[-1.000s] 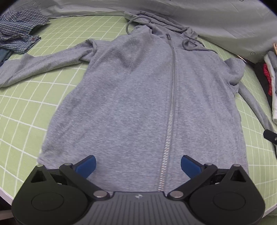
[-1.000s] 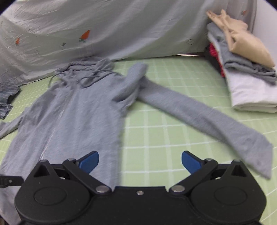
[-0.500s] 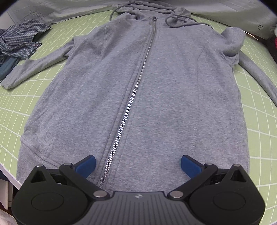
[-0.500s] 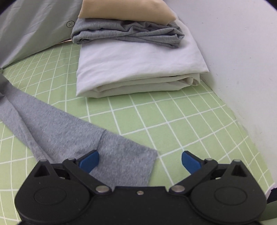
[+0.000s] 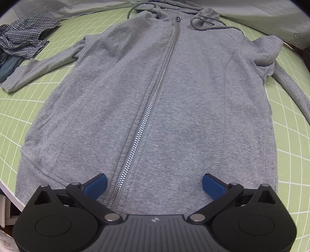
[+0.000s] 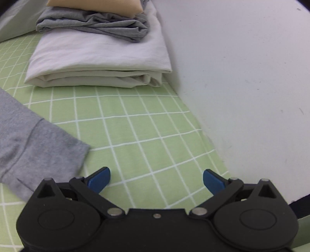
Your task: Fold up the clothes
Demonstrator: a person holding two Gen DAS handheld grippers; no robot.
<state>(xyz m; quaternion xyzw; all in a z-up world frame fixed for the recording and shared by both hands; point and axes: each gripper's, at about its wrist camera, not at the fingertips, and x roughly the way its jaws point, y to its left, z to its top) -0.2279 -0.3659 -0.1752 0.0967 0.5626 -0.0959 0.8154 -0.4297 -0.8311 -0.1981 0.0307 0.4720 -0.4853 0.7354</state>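
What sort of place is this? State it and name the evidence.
Probably a bedroom: the grey zip hoodie lies spread on what looks like a bed with a green checked sheet, a stack of folded laundry sits beside a plain white wall.

The zip-up hoodie (image 5: 193, 100) was heather grey, with a silver-toothed zipper (image 5: 147, 114) and grey drawstrings (image 5: 201, 24). Under it, the bed sheet (image 5: 19, 108) was light green with a white grid. Beyond the hoodie's left sleeve lay a crumpled shirt (image 5: 23, 40) in blue-and-white gingham. Beyond the hoodie's right cuff (image 6: 38, 153), the folded stack was white (image 6: 96, 56) at the bottom, grey (image 6: 96, 25) above it and tan (image 6: 96, 5) on top. The wall (image 6: 242, 77) was white. Both tools were black with blue fingertips (image 5: 96, 184) (image 6: 99, 179).
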